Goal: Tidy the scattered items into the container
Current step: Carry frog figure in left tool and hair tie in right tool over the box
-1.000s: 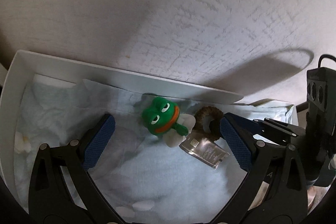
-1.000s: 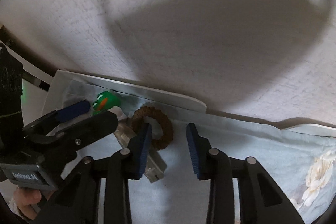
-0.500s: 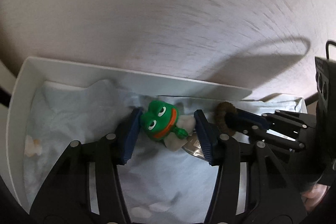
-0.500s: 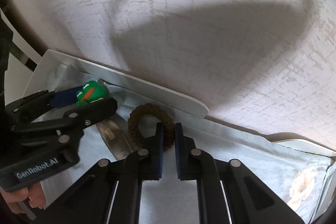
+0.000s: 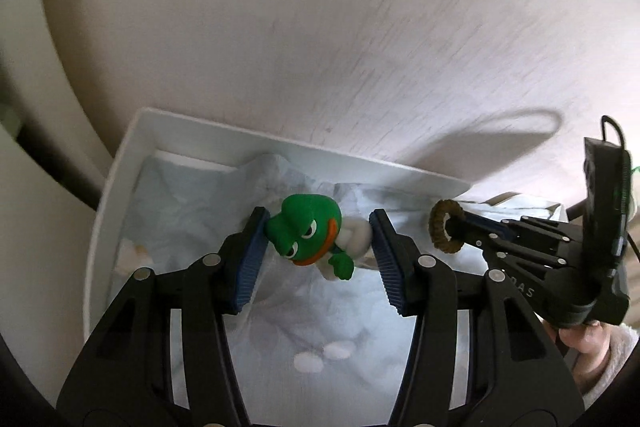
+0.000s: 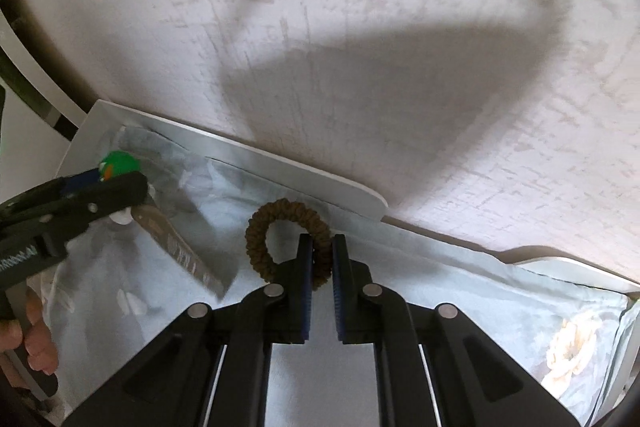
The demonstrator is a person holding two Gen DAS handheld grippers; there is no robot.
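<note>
Two handheld grippers are seen over pale blue cloth (image 5: 320, 311) inside a white-rimmed tray (image 5: 100, 227) set against a textured wall (image 5: 360, 47).

The left gripper (image 5: 316, 247) is clamped on a green frog toy (image 5: 308, 231), which is pinned between the blue fingers (image 5: 250, 259). The toy is tilted, its head toward the left finger and its white body toward the right finger; its long axis runs across the gap, from finger to finger.

The right gripper (image 6: 320, 259) is closed on a brown scrunchie (image 6: 280, 223). One side of the ring is pinched between the fingers, and the loop stands out beyond the tips, leaning left.

A clear packet (image 6: 180, 247) is left lying on the cloth, left of the right fingers and just under the left gripper.

The pick-up step appears to be in hand, with both items gripped. Next, both would need to be carried to the container and released there. No separate container can be made out, unless the tray is meant.
</note>
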